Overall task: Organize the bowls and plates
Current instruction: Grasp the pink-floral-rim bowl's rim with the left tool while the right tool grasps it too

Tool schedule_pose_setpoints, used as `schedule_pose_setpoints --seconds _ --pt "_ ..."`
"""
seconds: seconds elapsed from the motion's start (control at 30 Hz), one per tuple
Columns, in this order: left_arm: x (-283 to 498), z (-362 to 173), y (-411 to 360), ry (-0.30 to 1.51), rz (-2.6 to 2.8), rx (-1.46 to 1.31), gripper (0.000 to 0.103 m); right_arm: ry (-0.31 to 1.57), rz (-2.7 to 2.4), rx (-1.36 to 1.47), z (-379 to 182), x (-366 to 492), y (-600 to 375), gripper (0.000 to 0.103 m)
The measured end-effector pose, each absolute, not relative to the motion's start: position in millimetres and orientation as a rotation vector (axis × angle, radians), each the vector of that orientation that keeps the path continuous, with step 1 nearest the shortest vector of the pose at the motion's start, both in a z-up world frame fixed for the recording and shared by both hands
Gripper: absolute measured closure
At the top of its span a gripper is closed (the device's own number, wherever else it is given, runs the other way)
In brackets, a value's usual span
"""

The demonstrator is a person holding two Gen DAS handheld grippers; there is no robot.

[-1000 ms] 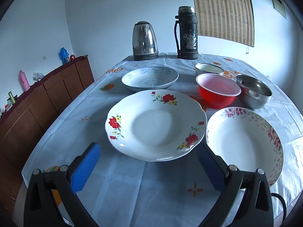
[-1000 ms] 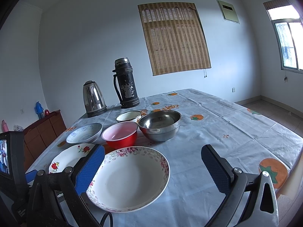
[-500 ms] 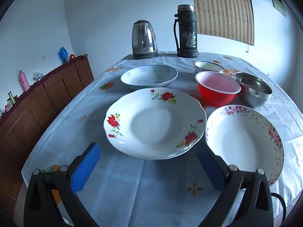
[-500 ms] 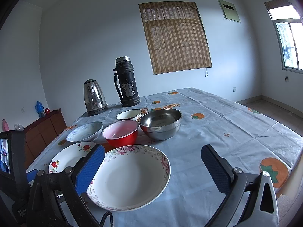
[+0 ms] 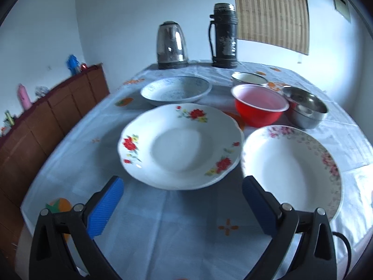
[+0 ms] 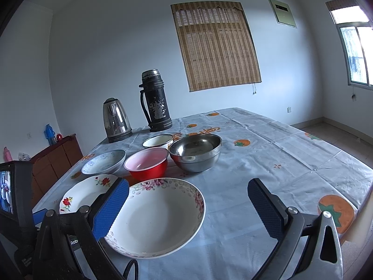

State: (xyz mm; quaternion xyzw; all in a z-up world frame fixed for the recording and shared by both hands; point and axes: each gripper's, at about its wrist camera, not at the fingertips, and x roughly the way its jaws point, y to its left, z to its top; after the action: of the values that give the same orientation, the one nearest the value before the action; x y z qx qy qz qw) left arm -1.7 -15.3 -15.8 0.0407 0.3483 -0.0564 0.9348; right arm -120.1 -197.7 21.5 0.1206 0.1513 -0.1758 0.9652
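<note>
My left gripper [image 5: 181, 193] hangs with jaws apart before the red-flowered plate [image 5: 179, 145]; pink-flowered plate [image 5: 291, 170] just beside it.

Bare cloth [image 6: 268, 154] lay right of the steel bowl [image 6: 195, 151]; kettle [image 6: 115, 120] and flask [image 6: 155, 101] blocked the far edge.

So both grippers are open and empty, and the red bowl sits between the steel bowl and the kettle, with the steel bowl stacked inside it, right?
Not quite: the steel bowl is not stacked inside the red bowl. The right wrist view shows it standing on the tablecloth beside the red bowl. The rest holds: the left gripper and the right gripper are both open and empty, and the red bowl sits roughly between the steel bowl and the kettle.
</note>
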Motion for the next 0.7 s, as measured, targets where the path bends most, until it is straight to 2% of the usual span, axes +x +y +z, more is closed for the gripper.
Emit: schedule_pose_setpoints --seconds 0.23,0.3,0.33,0.37,0.4,0.47,0.63,0.7 --pt "-12 -20 -20 0.772 -0.2 0.025 0.003 0.376 -0.349 0.228 11 -118 -228 0.001" --pt "-14 -22 -27 0.78 -0.224 0.033 0.013 0.409 -0.331 0.238 7 -114 -239 0.002" --pt "-15 -23 -33 0.792 -0.242 0.041 0.016 0.425 -0.316 0.241 5 -111 -242 0.007" --pt "-15 -25 -37 0.804 -0.257 0.042 0.024 0.452 -0.297 0.247 2 -107 -246 0.016" --pt "-14 -27 -41 0.821 -0.275 0.038 0.032 0.487 -0.276 0.253 -1 -101 -250 0.021" --pt "-13 -32 -48 0.861 -0.324 0.005 0.037 0.539 -0.238 0.271 -8 -92 -255 0.032" --pt "-7 -38 -60 0.897 -0.338 0.011 0.04 0.597 -0.174 0.314 -19 -76 -262 0.035" --pt "-3 -40 -63 0.913 -0.344 0.004 0.048 0.615 -0.152 0.32 -21 -69 -263 0.046"
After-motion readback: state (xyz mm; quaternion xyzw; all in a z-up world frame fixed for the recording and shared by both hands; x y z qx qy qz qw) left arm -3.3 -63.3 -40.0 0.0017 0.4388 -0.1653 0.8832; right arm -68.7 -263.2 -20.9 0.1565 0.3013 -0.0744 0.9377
